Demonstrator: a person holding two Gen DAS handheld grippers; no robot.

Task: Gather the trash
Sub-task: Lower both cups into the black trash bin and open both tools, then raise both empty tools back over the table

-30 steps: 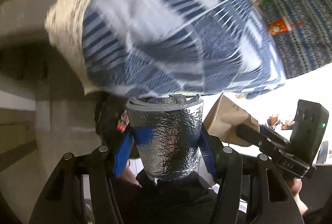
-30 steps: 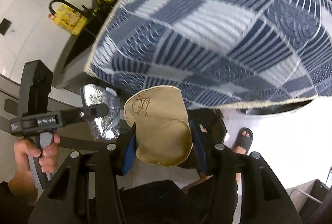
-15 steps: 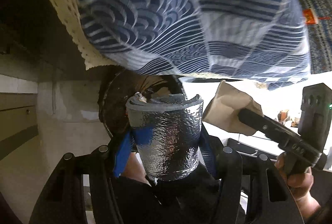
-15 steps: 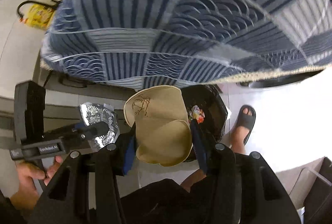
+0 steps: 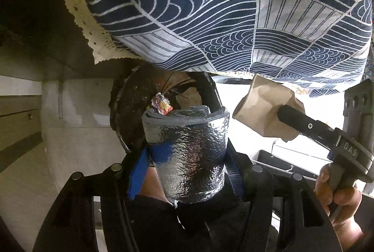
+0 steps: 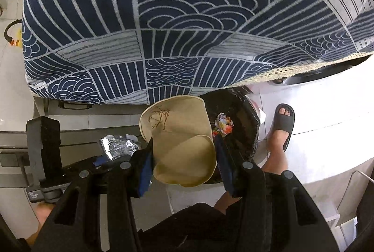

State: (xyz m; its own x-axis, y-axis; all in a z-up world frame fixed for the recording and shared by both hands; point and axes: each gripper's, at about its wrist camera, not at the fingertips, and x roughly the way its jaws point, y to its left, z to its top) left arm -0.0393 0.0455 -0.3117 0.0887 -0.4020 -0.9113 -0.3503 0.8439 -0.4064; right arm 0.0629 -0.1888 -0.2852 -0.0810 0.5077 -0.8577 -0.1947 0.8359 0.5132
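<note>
One foil sleeve (image 5: pixel 187 153) was clamped in the left gripper (image 5: pixel 187 158) and one crushed paper cup (image 6: pixel 182 142) in the right gripper (image 6: pixel 184 158), both held just above the black bin (image 6: pixel 243 116). A tablecloth (image 5: pixel 210 13) hem overhung the bin closely, leaving little room. The bin's depth was largely hidden; one crumpled wrapper (image 6: pixel 223 123) seemed to lie inside.

Open mouth of black-lined round bin (image 6: pixel 243 116) directly below, holding only a crumpled colourful wrapper (image 6: pixel 223 123). Hanging close above, blue-and-white wave-patterned tablecloth with cream lace hem (image 5: pixel 210 18), narrowing the way in. Right of bin, sandalled foot (image 6: pixel 281 128) on pale floor (image 6: pixel 327 135).
</note>
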